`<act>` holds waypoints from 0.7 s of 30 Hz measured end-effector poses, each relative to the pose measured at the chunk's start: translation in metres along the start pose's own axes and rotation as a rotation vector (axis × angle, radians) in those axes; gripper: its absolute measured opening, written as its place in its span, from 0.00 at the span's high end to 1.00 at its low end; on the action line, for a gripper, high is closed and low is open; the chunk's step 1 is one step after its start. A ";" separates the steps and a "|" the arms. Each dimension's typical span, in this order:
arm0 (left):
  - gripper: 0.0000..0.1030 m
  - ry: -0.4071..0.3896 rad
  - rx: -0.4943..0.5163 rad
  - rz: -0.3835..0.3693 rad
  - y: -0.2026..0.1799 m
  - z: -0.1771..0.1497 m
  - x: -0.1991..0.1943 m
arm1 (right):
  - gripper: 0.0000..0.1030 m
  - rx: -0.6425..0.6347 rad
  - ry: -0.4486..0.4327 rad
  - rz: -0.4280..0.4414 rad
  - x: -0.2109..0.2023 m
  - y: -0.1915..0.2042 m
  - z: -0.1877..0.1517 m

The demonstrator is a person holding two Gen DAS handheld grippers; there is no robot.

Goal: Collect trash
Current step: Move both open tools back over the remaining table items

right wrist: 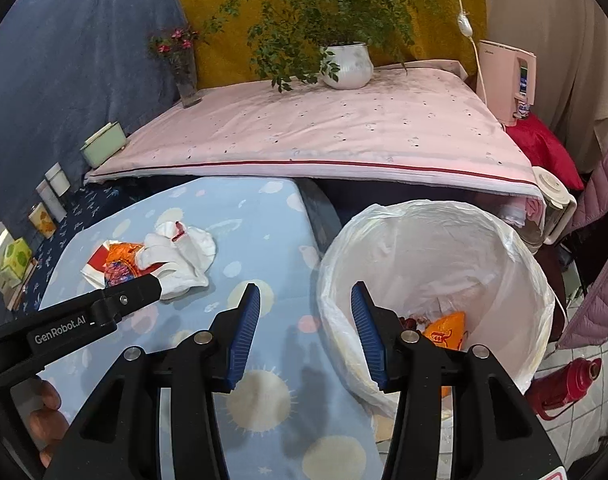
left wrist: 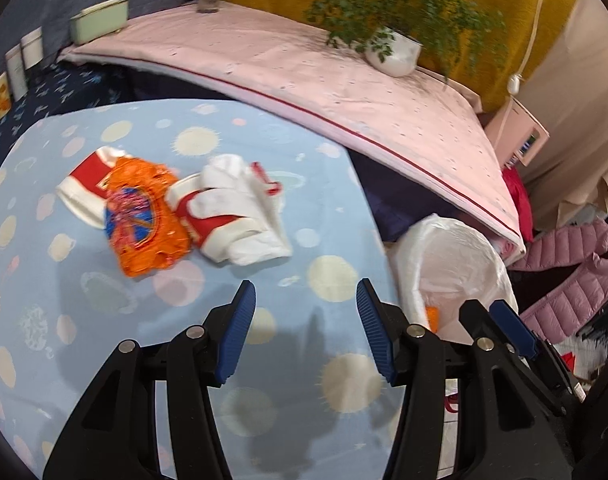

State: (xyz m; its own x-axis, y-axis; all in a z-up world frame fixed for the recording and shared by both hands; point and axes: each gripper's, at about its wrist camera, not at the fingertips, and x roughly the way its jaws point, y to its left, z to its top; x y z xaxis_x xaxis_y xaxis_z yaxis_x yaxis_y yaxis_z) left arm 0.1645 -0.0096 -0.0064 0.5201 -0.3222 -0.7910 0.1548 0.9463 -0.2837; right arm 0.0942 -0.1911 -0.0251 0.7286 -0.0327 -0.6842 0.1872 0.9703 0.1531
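An orange crumpled wrapper (left wrist: 144, 220) lies on the blue dotted table (left wrist: 184, 320) with red-and-white paper cups (left wrist: 208, 216) and a white tissue beside it. The pile also shows in the right wrist view (right wrist: 160, 260). My left gripper (left wrist: 305, 320) is open and empty, a short way in front of the pile. My right gripper (right wrist: 305, 328) is open and empty over the table edge, next to the white-lined trash bin (right wrist: 435, 280). An orange wrapper (right wrist: 447, 332) lies inside the bin. The right gripper's fingers (left wrist: 511, 324) also show at the bin in the left wrist view.
A pink-covered raised surface (right wrist: 323, 136) behind the table holds a potted plant (right wrist: 345, 64), a flower vase (right wrist: 186, 80) and a green box (right wrist: 104, 148). Small containers (right wrist: 48, 200) stand at the left. A red thermos (right wrist: 567, 384) and a pink jacket (left wrist: 567, 272) are right of the bin.
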 end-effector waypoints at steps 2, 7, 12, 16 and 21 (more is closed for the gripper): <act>0.51 0.001 -0.028 0.013 0.014 0.001 0.000 | 0.55 -0.014 0.008 0.013 0.004 0.011 -0.001; 0.51 0.007 -0.108 0.039 0.055 0.002 -0.001 | 0.55 -0.051 0.030 0.041 0.013 0.035 -0.003; 0.50 0.014 -0.179 0.065 0.091 0.002 0.001 | 0.55 -0.083 0.055 0.067 0.025 0.058 -0.006; 0.45 0.030 -0.250 0.065 0.117 0.003 0.006 | 0.55 -0.092 0.075 0.083 0.036 0.071 -0.006; 0.44 0.055 -0.288 0.071 0.138 0.005 0.018 | 0.55 -0.095 0.098 0.091 0.055 0.084 -0.003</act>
State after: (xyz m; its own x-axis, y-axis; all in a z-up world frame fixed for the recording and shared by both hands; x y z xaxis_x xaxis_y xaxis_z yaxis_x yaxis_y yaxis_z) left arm 0.1998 0.1151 -0.0568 0.4735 -0.2643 -0.8402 -0.1287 0.9230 -0.3628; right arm 0.1479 -0.1110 -0.0517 0.6708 0.0752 -0.7378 0.0573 0.9866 0.1527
